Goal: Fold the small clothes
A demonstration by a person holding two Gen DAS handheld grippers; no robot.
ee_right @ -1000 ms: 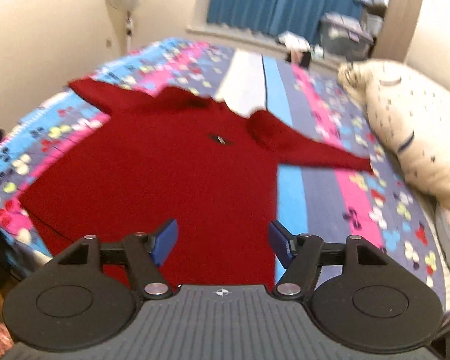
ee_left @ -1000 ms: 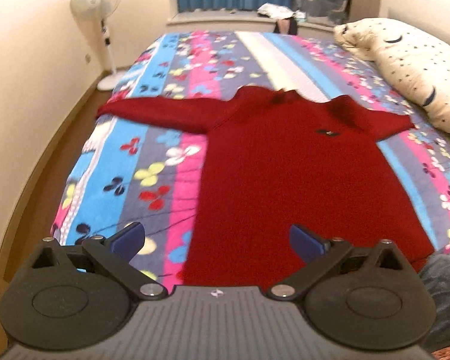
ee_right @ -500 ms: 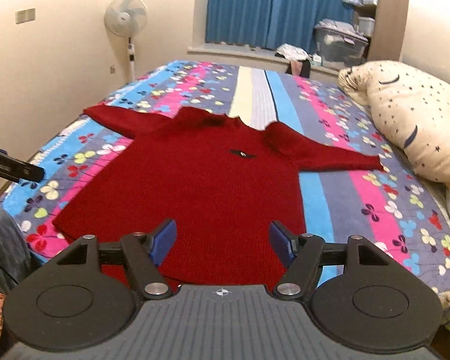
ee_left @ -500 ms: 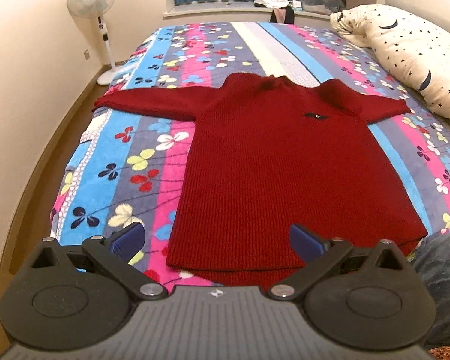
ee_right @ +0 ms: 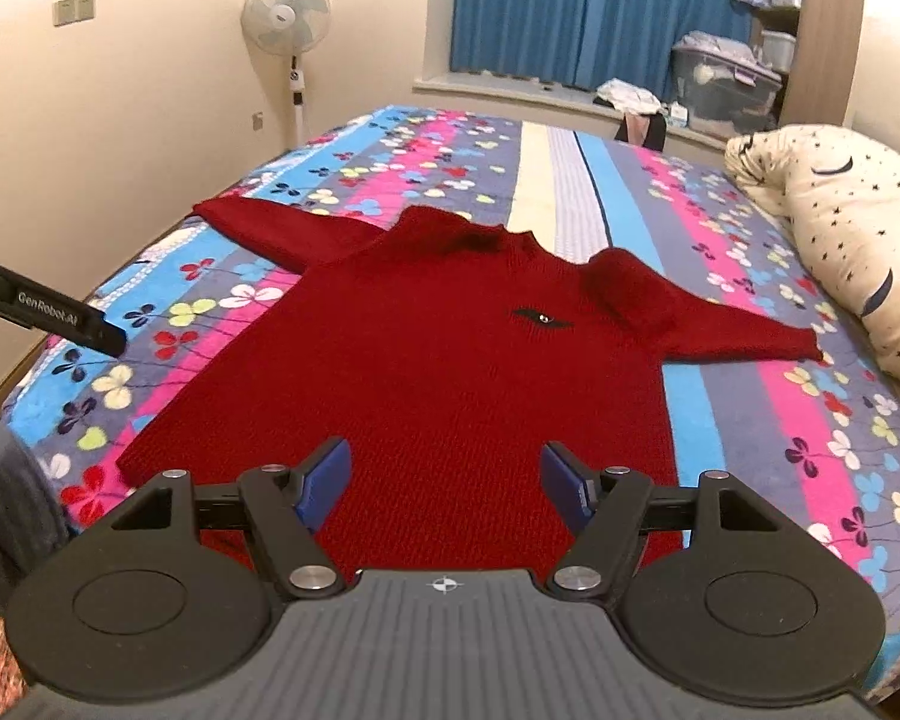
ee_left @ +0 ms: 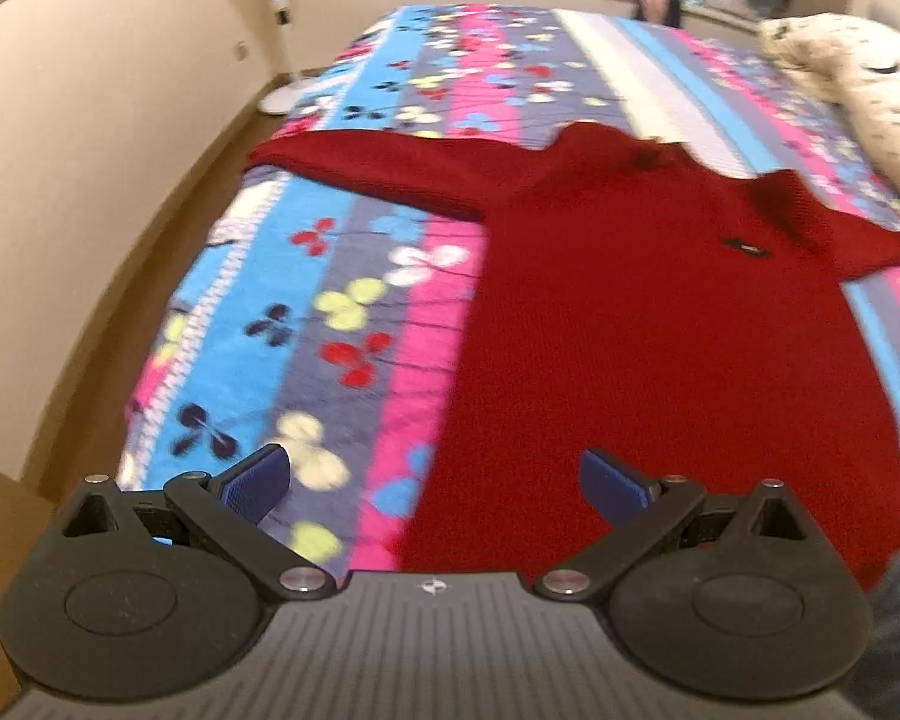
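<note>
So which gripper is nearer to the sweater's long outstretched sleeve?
Left. The left gripper hovers beside the sweater on that sleeve's side; the right gripper hovers over the hem, farther away.

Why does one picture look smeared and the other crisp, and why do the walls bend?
Left wrist view: motion blur smears the red sweater and bedspread, though the left claw stays sharp. Right wrist view: crisp throughout, the sweater's knit readable above the right claw. Both views: fisheye lenses bow the walls.

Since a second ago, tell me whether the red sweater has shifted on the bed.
No. The red sweater lies flat on the same stripes of the bedspread, its sleeve tip beside the star pillow; only the cameras moved.
</note>
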